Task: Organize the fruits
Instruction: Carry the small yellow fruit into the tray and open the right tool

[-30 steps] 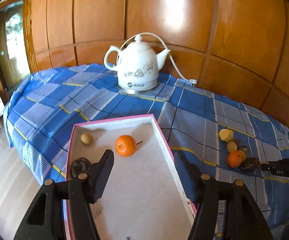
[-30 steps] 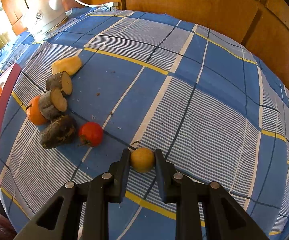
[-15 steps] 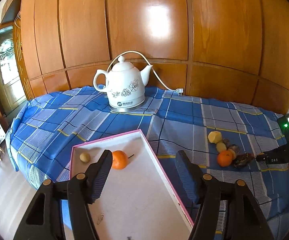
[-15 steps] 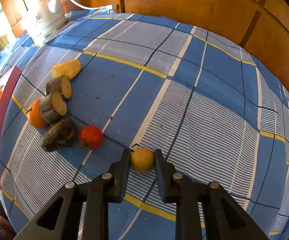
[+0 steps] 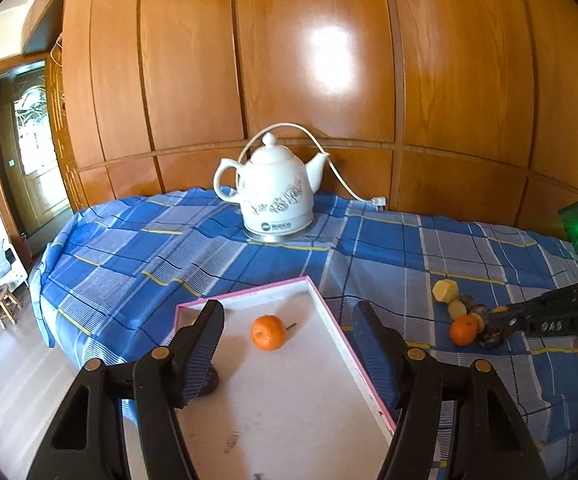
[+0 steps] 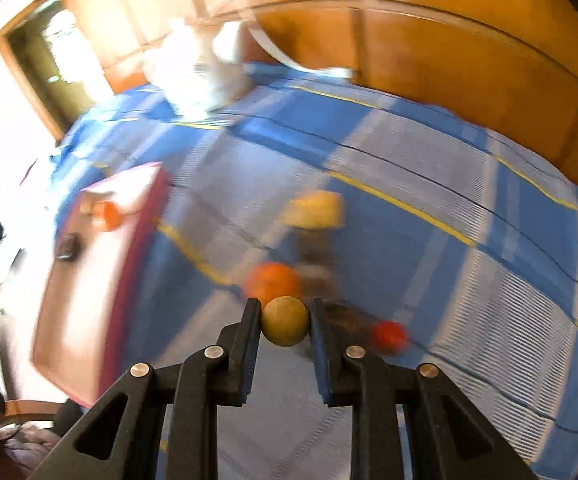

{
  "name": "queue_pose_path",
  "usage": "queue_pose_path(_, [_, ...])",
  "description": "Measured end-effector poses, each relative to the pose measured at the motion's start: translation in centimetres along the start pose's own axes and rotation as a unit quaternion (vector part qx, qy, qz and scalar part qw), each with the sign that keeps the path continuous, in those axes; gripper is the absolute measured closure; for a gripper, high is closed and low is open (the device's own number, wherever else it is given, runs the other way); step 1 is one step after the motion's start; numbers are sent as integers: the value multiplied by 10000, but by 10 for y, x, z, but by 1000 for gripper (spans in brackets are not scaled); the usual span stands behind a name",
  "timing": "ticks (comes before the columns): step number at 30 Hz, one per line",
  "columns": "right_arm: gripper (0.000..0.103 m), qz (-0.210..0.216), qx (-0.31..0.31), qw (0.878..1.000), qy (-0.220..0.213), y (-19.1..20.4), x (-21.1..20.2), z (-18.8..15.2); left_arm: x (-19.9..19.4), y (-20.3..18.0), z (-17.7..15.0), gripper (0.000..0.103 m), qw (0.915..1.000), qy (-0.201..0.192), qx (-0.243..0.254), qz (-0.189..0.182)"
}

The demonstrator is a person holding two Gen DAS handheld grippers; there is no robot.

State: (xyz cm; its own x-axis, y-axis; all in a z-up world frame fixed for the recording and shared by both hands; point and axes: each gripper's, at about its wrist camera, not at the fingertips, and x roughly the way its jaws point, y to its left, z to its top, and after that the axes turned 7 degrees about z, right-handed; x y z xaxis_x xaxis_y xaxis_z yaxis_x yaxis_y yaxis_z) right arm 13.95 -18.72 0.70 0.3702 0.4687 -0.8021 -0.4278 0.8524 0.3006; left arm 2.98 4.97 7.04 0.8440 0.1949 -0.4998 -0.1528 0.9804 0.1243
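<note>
Right gripper [image 6: 285, 322]: clenched on a small round yellow-brown fruit [image 6: 285, 321], pinched between both pads and held above the cloth.
Left gripper [image 5: 289, 346]: released, jaws apart with nothing between them, hanging over the near part of the tray.
Tray [image 5: 363, 376]: shallow, white inside with a pink rim, lying on the blue checked tablecloth [image 5: 129, 248].
Fruit in tray: one orange [image 5: 269, 332] on the white floor; a dark round item [image 5: 209, 382] shows beside the left finger, mostly hidden.
Fruit pile [image 5: 467, 316]: to the right of the tray on the cloth, well apart from it; an orange, a yellow piece and dark brown pieces lie together, with a small red fruit [image 6: 387, 336] just beside them.
Kettle [image 5: 275, 196]: white, upright near the wooden wall, its cord trailing right.
</note>
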Motion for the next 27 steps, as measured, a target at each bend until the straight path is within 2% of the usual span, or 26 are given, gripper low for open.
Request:
queue_pose_path(4, [79,539,-233,9983,55,47,23,14,-4,6,2,35,9999,-64,-44,69])
queue_pose_path(10, [79,1012,-498,9934,211,97,51,29,-8,18,2,35,9997,-113,-135,185])
queue_pose_path(16, [78,1484,-328,9872,486,114,77,34,-7,29,0,35,9993,-95,-237,277])
queue_pose_path(22, [76,1498,-217,9874,468,117,80,35,-4,34,-4,35,9991,-16,-293,302])
queue_pose_path(27, [76,1293,-241,9905,395,110,72,32,-1,33,-6,35,9992,50,-295,283])
